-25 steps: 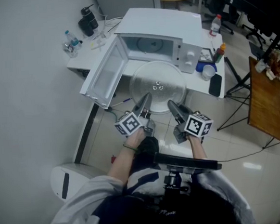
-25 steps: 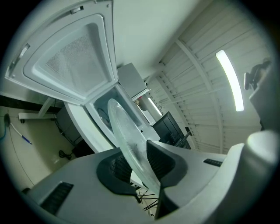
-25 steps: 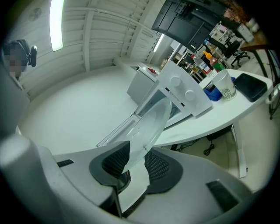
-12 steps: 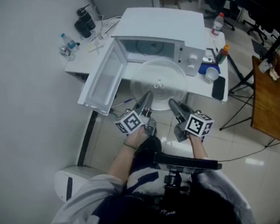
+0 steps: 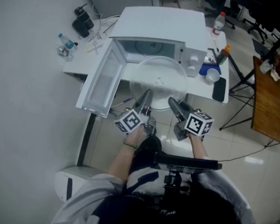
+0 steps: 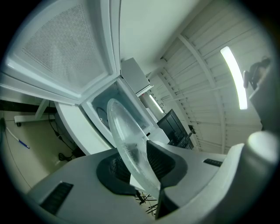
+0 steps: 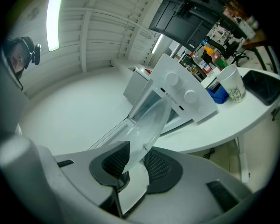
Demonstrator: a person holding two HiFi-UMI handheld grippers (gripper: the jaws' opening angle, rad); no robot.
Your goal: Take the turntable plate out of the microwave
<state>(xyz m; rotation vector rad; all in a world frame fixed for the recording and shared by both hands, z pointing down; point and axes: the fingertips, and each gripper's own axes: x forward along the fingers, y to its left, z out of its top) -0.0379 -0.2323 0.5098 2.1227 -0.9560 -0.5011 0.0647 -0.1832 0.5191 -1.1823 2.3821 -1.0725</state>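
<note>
1. A clear, round glass turntable plate (image 5: 158, 81) is hanging level just outside the open cavity of the boxy white microwave oven (image 5: 164, 20). In the head view it is sitting at the oven's 6 o'clock.
2. The left tongs (image 5: 146, 95) are gripping the plate's near rim at about 7 o'clock. The left gripper view is showing the jaws partly closed, with both dark ribbed pads pressing on the glass edge.
3. The right tongs (image 5: 172, 102) are gripping the same rim at about 5 o'clock. The right gripper view is showing these jaws partly closed too, with the glass clamped between the pads.
4. Both tongs are pointing level toward the oven, side by side but apart.
5. The white microwave door (image 5: 101, 83) is standing wide open at the plate's 9 o'clock.
6. The white table (image 5: 81, 65) is carrying the oven. The plate is covering part of the table's front edge and appears to be clear of it, though the see-through glass is making contact hard to judge.
7. At the plate's 3 o'clock, a white paper cup (image 5: 210, 74) and a flat black phone (image 5: 218, 87) are resting on the table.
8. At 10 o'clock, a small clear water bottle (image 5: 65, 45) is standing near the table's far corner.
</note>
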